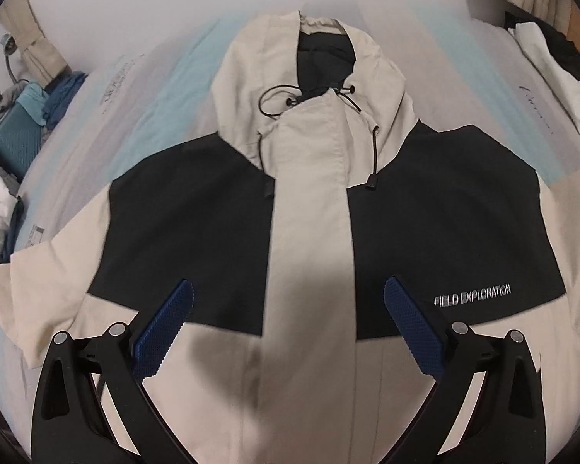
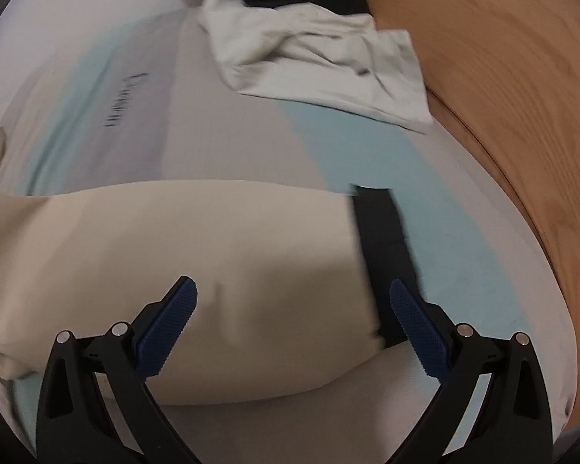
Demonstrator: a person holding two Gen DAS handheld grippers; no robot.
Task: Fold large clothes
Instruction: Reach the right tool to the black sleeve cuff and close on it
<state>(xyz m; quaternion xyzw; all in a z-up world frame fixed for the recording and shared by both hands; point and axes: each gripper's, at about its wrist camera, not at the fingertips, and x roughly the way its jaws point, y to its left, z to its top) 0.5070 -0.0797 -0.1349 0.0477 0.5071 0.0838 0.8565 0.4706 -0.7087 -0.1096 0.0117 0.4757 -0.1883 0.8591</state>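
Right hand-held gripper [image 2: 292, 321] hangs wide open over the jacket's sleeve cuff [image 2: 382, 247]; left hand-held gripper [image 1: 288, 321], open too, sits mid-jacket [image 1: 309, 232].

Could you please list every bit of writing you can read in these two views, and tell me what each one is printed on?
"FIELD EXPLORATION": silver letters on the black chest panel of the jacket.
Dark script on the bedsheet, left of the hood: too blurred to read.
Dark script on the bedsheet near the white clothes: too blurred to read; the right wrist view shows similar blurred script.
Small tag at the sheet's left edge: too small to read.
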